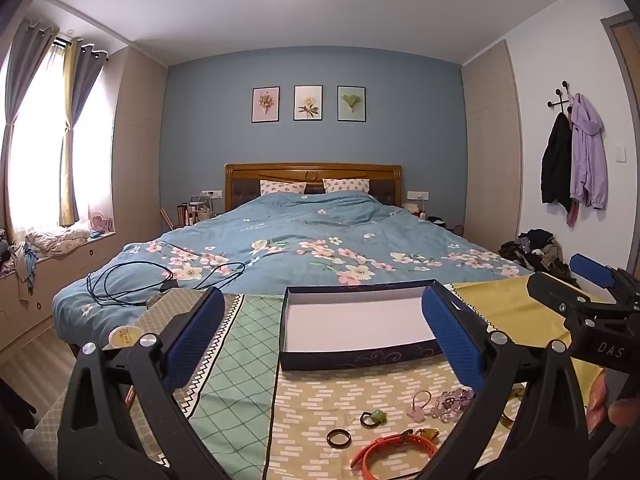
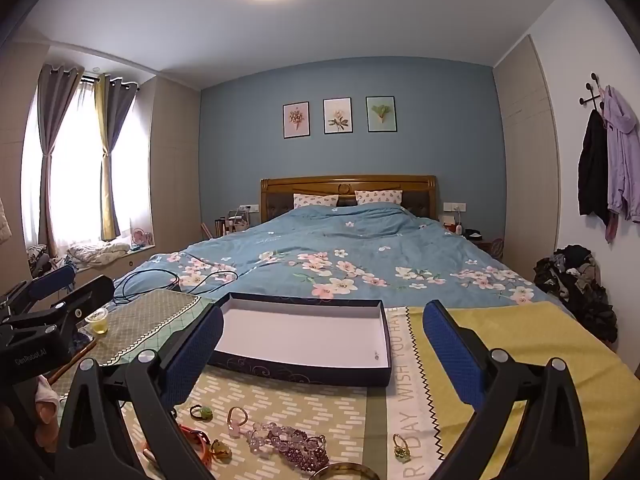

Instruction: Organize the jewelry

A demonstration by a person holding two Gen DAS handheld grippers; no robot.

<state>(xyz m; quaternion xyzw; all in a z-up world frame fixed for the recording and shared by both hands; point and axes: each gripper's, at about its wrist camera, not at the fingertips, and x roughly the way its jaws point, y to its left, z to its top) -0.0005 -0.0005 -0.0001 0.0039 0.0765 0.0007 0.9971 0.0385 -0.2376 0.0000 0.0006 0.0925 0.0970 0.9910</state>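
Left wrist: empty box [image 1: 352,320], tools apart.

Both views look forward and slightly down from low over the near table [image 1: 320,392], each along its own wide-spread tongs, the left tongs [image 1: 324,336] and the right tongs [image 2: 324,344], toward the bed [image 1: 304,236] and the far blue wall [image 1: 312,140]. The left view sits left of the right one; each catches the other tongs at its edge. Both share the open box [image 1: 360,320], close ahead, the jewelry nearest the lens, the bed, the window at left and the coats at right.
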